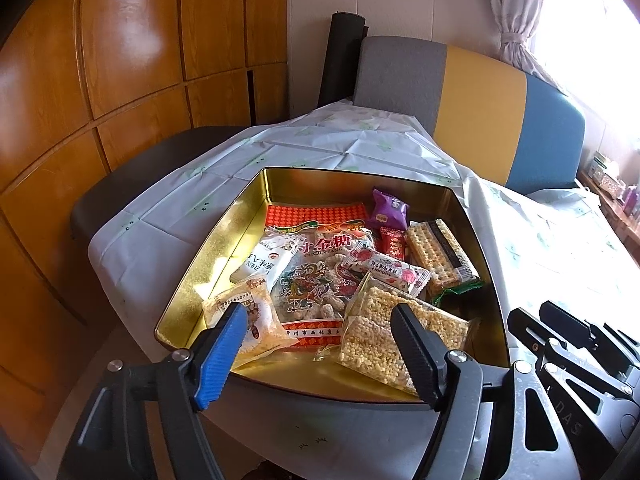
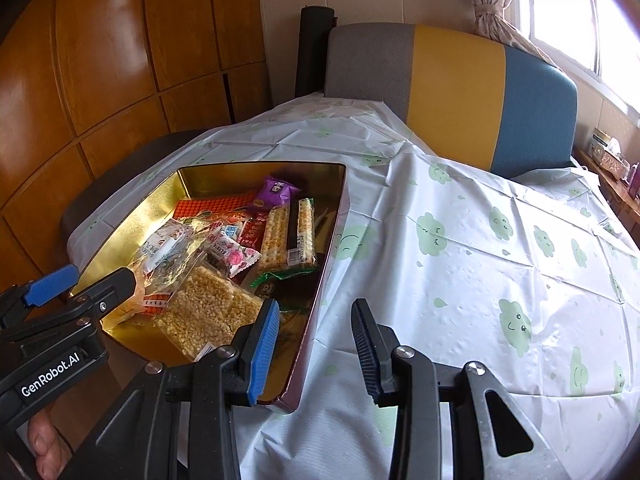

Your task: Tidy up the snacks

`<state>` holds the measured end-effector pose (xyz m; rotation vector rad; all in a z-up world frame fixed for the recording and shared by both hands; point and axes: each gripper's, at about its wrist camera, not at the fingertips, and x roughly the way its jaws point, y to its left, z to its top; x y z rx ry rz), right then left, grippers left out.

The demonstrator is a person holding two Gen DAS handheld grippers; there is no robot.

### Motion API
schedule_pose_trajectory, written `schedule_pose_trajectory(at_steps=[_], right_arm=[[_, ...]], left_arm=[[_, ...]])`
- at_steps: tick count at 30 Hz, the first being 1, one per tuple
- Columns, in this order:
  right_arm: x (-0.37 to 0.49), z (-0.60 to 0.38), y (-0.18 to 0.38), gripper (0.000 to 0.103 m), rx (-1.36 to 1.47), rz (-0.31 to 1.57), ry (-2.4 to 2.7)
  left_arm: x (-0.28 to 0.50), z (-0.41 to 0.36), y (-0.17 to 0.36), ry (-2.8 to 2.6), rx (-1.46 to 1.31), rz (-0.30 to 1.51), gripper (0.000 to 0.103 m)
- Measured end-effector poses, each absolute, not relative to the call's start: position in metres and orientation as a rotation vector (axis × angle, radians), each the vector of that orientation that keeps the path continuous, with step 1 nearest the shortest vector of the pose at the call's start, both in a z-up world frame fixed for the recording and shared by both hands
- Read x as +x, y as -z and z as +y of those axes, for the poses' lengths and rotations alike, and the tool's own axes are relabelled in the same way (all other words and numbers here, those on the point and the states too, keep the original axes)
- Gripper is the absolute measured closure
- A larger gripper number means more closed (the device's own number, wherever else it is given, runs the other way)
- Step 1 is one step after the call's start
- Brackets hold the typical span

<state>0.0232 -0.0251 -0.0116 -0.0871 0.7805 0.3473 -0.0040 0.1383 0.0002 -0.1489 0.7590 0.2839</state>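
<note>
Bench is being kept bare at frame right. Gold tin, frame centre, is being used to hold every snack: peanut bag flat underneath, rice-crisp pack and cracker pack laid on top. Left gripper is being held wide apart above the tin, nothing clamped. Right gripper is being held partly apart, empty, over the tin's near corner.

Both wrist views slant down, close; sharing the snack tin.
</note>
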Motion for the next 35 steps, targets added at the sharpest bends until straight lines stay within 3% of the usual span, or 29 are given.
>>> schedule_pose_trajectory(at_steps=[35], right_arm=[[0.0247,-0.0323,0.0193,0.065,-0.079,0.789,-0.344]], left_arm=[[-0.0037,0.1318,0.0010,-0.273,-0.116,0.744,0.027]])
